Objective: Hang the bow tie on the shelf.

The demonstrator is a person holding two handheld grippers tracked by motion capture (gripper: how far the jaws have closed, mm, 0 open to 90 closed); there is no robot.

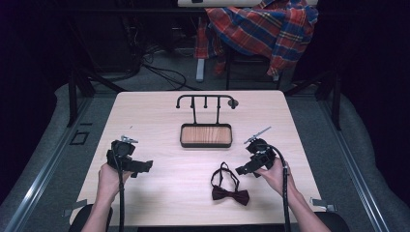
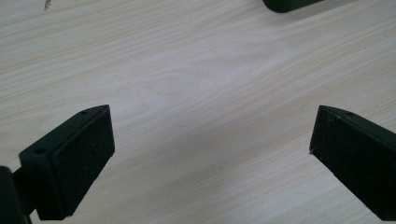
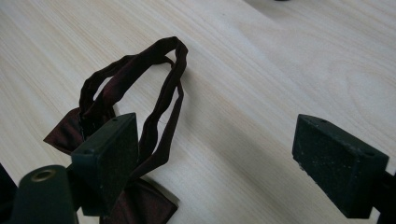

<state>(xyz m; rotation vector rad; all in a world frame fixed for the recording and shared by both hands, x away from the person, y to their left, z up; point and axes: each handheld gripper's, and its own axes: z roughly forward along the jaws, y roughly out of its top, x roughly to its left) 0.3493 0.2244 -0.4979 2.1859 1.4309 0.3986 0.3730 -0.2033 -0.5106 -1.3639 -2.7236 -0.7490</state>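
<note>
Now | right gripper (image 3: 215, 158) jaws spread, empty | bow tie (image 1: 230, 193) just left of it, strap loop (image 3: 154, 74) ahead of its left jaw | left gripper (image 2: 210, 154) spread, empty | likely next: pinch strap, not bow.

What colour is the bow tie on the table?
Dark maroon; the bow tie shows best in the right gripper view.

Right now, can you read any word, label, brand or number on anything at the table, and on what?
None: no readable text in any view.
The bow tie, the tray stand, the table and both grippers, left and right, carry no visible lettering.
The small dark mark on the table top at the left gripper view's upper left corner is too blurred to read.
</note>
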